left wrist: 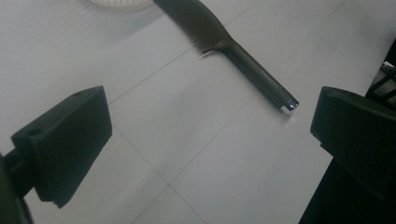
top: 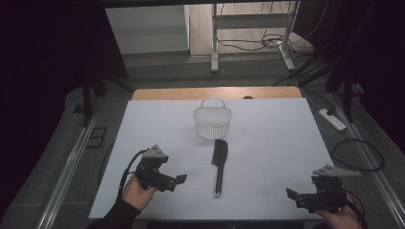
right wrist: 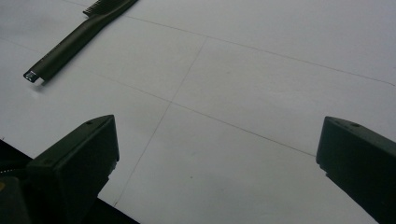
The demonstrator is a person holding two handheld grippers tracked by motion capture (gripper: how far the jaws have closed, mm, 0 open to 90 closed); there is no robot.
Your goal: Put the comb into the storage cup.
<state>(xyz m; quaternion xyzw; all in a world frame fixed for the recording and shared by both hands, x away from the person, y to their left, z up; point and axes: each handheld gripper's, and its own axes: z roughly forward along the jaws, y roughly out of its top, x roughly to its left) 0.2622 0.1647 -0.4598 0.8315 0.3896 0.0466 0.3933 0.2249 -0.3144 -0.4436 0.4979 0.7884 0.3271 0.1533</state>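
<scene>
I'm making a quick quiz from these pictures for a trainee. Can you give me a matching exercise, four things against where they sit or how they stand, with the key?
Things:
1. basket
2. comb
3. left gripper
4. right gripper

Places or states:
A. lies flat mid-table, handle toward the person
B. open, held at the table's near right corner
C. stands toward the far edge, just beyond the comb's teeth
D. open, held left of the comb's handle

Pairs: 1-C, 2-A, 3-D, 4-B
</scene>
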